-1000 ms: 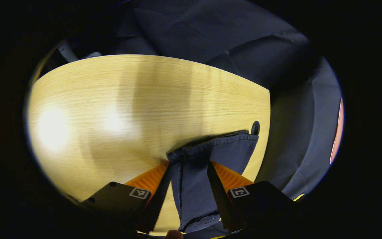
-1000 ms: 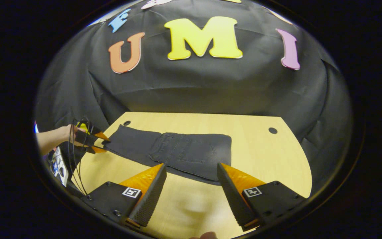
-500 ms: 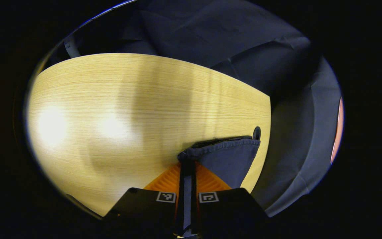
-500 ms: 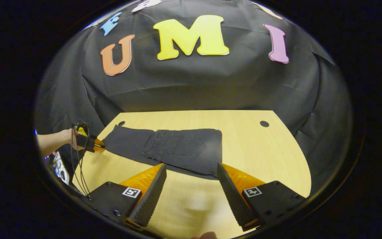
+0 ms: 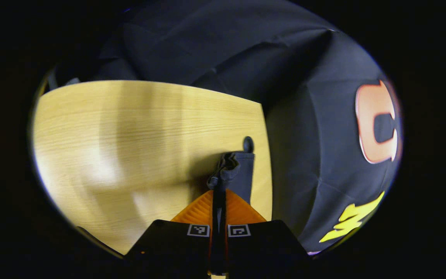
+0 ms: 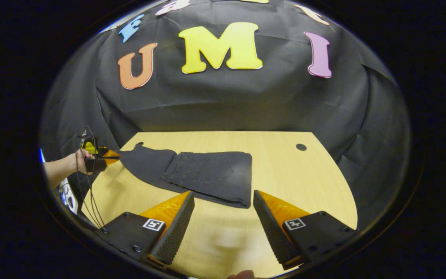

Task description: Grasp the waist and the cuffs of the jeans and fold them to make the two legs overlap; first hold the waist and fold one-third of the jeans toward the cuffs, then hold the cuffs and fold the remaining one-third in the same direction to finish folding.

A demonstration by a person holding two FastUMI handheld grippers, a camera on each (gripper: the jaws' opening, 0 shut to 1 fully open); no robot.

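While we pinch the cuffs [image 5: 229, 170] in the left gripper [image 5: 219, 197], whose two fingers press together on the bunched hem, the jeans [image 6: 203, 176] lie flat on the wooden table [image 6: 292, 178], with the waist third already folded over toward the cuffs and the back pocket facing up. In the right gripper view our left gripper [image 6: 108, 156] sits at the far left table edge, gripped by a hand [image 6: 79, 159], with the cuff end lifting slightly off the wood. Our right gripper [image 6: 223, 217] hovers spread wide above the near edge of the jeans, touching nothing. We judge the denim fairly heavy, limp but thick, and it will likely sag and drag between grips rather than hold shape. We think a second hold on the cuff hem beside the first would keep both layers aligned.
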